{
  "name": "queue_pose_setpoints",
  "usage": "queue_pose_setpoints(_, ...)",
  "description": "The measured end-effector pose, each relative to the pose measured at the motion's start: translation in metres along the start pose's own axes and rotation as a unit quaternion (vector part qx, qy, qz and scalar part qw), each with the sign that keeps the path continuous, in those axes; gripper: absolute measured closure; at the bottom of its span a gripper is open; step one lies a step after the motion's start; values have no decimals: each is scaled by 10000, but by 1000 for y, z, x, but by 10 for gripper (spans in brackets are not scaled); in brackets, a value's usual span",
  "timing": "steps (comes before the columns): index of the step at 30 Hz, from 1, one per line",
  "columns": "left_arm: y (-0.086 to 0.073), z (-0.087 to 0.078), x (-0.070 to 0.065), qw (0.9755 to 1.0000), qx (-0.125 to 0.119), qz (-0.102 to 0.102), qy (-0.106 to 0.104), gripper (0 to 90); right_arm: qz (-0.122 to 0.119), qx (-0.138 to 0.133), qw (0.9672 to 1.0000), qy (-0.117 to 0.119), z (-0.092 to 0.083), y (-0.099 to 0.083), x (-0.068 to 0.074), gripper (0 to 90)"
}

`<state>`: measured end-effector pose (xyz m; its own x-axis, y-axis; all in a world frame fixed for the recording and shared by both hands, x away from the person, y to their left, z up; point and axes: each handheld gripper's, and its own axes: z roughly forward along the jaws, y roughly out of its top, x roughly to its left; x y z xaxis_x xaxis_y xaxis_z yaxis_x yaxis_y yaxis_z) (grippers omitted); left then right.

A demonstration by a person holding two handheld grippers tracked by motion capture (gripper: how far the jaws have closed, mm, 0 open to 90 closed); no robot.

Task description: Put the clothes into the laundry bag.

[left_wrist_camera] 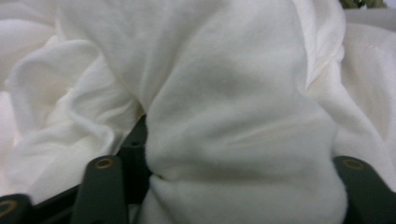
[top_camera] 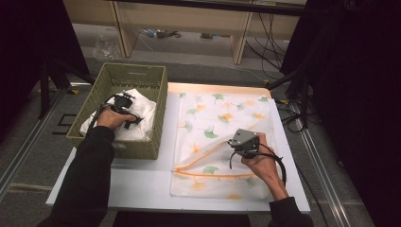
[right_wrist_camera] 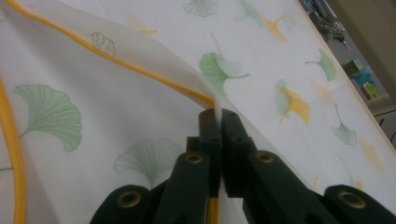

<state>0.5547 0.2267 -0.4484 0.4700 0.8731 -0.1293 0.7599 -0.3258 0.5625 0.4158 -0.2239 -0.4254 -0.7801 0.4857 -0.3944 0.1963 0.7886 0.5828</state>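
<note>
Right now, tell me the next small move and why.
Probably lift the left hand-held gripper straight up: white cloth bulges between its jaws in the green basket, while the right hand-held gripper already pinches the leaf-print mesh bag open at its orange edge.

basket (top_camera: 142, 75): olive | cloth (left_wrist_camera: 224, 116): white | bag (top_camera: 236, 118): ginkgo-leaf print, orange trim

The room is dim, dark at both sides. Overhead light brightens the white rectangular table (top_camera: 142, 177), glaring along its far edge. Up close, the crumpled white cloth (left_wrist_camera: 233, 116) looks soft and slightly blurred, with grey shadows in its folds.
</note>
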Motion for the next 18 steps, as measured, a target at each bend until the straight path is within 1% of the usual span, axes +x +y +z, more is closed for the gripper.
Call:
queue_pose_setpoints(1, -1, -2, 4, 9998, -130, -85, -86, 481, -61, -53, 10000, 14, 1, 0, -2, 895)
queue_pose_setpoints(2, -1, -2, 4, 9998, -130, -85, -86, 491, -61, -53, 10000, 14, 1, 0, -2, 895)
queue_pose_setpoints(3, -3, -4, 5, 9996, -214, -101, -150, 505, -19, -49, 10000, -18, 0, 0, -2, 895)
queue_pose_setpoints(5, -5, -6, 8, 9989, -340, -203, -233, 520, 15, -41, 10000, 9, 0, 0, -2, 895)
queue_pose_setpoints(6, -5, -7, 9, 9985, -391, -271, -282, 531, -36, -63, 10000, -4, 0, 0, -2, 895)
queue_pose_setpoints(8, -6, -11, 12, 9969, -550, -421, -362, 562, 40, -40, 10000, 14, -1, -1, -2, 895)
queue_pose_setpoints(9, -6, -13, 13, 9963, -615, -463, -391, 568, -1, -70, 10000, 12, 0, 0, -3, 895)
queue_pose_setpoints(10, -6, -15, 14, 9950, -719, -524, -461, 572, -3, -81, 10000, 10, 0, 0, -3, 895)
queue_pose_setpoints(11, -6, -19, 17, 9930, -867, -594, -547, 577, 3, -79, 10000, 21, 0, -1, -3, 895)
queue_pose_setpoints(13, -5, -25, 22, 9879, -1152, -740, -724, 578, -4, -81, 10000, 29, -1, -1, -3, 895)
queue_pose_setpoints(14, -4, -32, 24, 9820, -1462, -887, -800, 580, 94, -74, 9999, 23, -1, -1, -4, 895)
queue_pose_setpoints(15, -4, -32, 24, 9820, -1462, -887, -800, 581, 94, -74, 9999, 23, -1, -1, -4, 895)
queue_pose_setpoints(16, -4, -36, 25, 9786, -1585, -987, -864, 581, 0, -107, 9999, 23, -1, -1, -5, 896)
queue_pose_setpoints(17, -3, -40, 27, 9757, -1680, -1045, -940, 581, -3, -96, 9999, 31, -1, -2, -4, 896)
queue_pose_setpoints(18, -3, -43, 28, 9735, -1765, -1085, -968, 581, -3, -96, 9999, 31, -1, -2, -4, 896)
